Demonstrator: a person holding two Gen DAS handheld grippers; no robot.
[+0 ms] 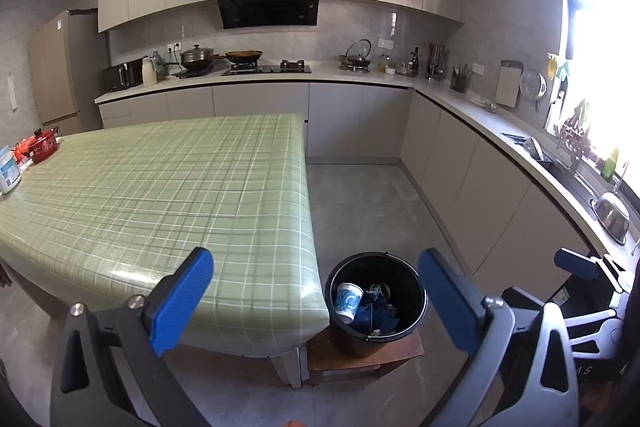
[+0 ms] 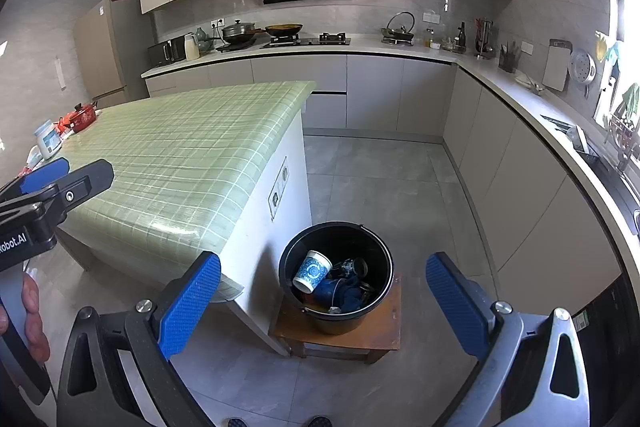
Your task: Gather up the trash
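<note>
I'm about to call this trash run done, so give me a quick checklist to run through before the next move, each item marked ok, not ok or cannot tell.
1. Left gripper open and holding nothing: ok.
2. Right gripper open and holding nothing: ok.
3. Round black plastic bucket upright on the low brown wooden stool: ok.
4. Trash inside the bucket, including the white paper cup with blue pattern and crumpled blue items: ok.
5. Green checked tablecloth free of trash on the near part: ok.
6. Far left table edge, where a red lidded pot and white container stand, free of trash: cannot tell.
</note>
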